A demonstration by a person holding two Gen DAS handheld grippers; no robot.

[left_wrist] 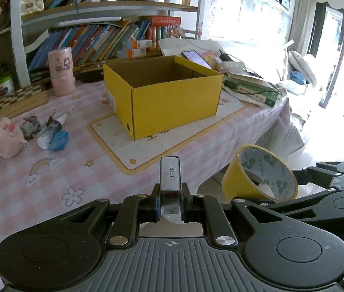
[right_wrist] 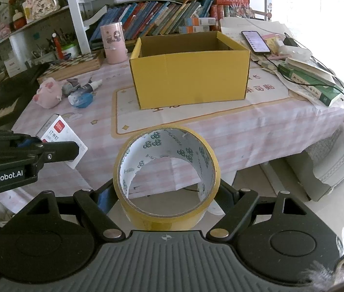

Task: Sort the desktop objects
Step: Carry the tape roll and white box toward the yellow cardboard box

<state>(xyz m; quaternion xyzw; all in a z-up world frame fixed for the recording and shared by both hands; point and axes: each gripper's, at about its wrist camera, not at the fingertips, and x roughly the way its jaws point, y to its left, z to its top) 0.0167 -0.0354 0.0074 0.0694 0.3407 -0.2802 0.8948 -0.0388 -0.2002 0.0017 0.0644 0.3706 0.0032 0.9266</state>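
Presently the left gripper (left_wrist: 170,203) was clamped tight on a small box of staples (left_wrist: 170,178), held above the near edge of the table (left_wrist: 50,170), while the right gripper (right_wrist: 167,199) had its jaws pressed against the sides of a roll of yellow tape (right_wrist: 167,177), held beside it just off that edge. Farther back the open yellow cardboard box (left_wrist: 169,102) stood on a paper mat, and well left of it lay a pink plush toy (left_wrist: 6,137), a toy car (left_wrist: 31,126), a spray bottle (left_wrist: 50,130) and a blue object (left_wrist: 60,141), bunched close together.
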